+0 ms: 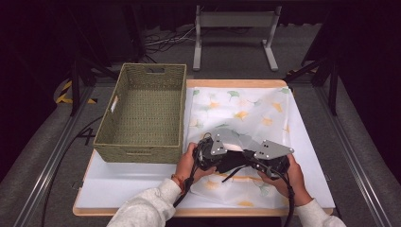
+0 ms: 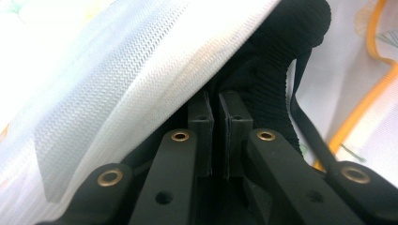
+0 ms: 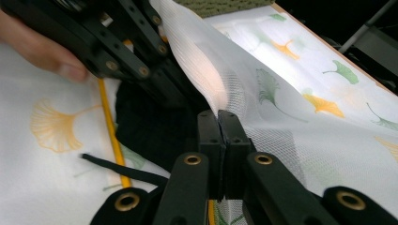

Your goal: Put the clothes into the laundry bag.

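A white mesh bag [image 1: 241, 111] printed with ginkgo leaves lies flat on the table. My right gripper [image 1: 247, 153] [image 3: 218, 115] is shut on the bag's opening edge [image 3: 197, 70] and holds that flap up. A black garment [image 1: 231, 163] [image 3: 145, 126] sits at the mouth of the bag, under the raised flap. My left gripper [image 1: 224, 158] [image 2: 218, 96] reaches in under the mesh [image 2: 94, 93], its jaws shut with the garment's ribbed black cloth [image 2: 272, 70] bunched at their tips. A thin black strap [image 3: 126, 171] trails out over the bag's orange zip [image 3: 110, 126].
A woven green basket [image 1: 106, 125] with nothing in it stands on the table's left half, right beside the bag. The white tabletop [image 1: 307, 156] shows bare along the right and front edges. A grey metal stand [image 1: 234, 21] is on the floor beyond the table.
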`<action>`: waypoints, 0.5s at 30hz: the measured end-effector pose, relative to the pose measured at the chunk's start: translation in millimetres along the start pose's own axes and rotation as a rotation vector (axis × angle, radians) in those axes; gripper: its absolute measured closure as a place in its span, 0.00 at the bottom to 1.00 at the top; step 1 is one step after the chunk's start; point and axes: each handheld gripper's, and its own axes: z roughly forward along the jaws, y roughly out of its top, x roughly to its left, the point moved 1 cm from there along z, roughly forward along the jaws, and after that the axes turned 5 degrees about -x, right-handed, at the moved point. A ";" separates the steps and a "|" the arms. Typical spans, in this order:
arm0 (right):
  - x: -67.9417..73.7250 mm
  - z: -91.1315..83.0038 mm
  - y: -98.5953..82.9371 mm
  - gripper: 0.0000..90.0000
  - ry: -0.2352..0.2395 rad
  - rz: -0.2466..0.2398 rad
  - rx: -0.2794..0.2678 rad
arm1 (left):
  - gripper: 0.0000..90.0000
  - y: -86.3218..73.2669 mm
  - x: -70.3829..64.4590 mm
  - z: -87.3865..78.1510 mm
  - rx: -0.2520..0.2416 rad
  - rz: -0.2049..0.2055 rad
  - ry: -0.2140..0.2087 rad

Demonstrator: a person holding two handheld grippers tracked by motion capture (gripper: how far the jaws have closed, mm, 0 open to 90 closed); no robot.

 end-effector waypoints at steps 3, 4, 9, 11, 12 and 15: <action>0.4 -0.3 0.4 0.99 0.004 0.004 -0.002 | 0.93 0.6 0.1 1.0 -0.012 -0.002 -0.004; 0.1 -0.5 0.2 0.99 0.003 0.009 -0.005 | 0.92 0.8 -0.5 -0.3 -0.015 -0.003 -0.004; -1.3 -4.4 0.6 0.99 0.009 0.021 -0.015 | 0.84 4.6 -5.3 -26.4 -0.026 0.026 -0.060; -1.9 -6.3 1.0 0.99 0.009 0.024 -0.025 | 0.87 3.6 -8.4 -38.4 -0.023 0.054 -0.109; -1.8 -7.2 1.3 0.99 0.011 0.027 -0.026 | 0.89 2.7 -10.7 -42.9 -0.014 0.077 -0.115; -2.1 -9.6 2.5 0.99 0.009 0.033 -0.035 | 0.95 1.4 -17.4 -47.1 -0.007 0.101 -0.157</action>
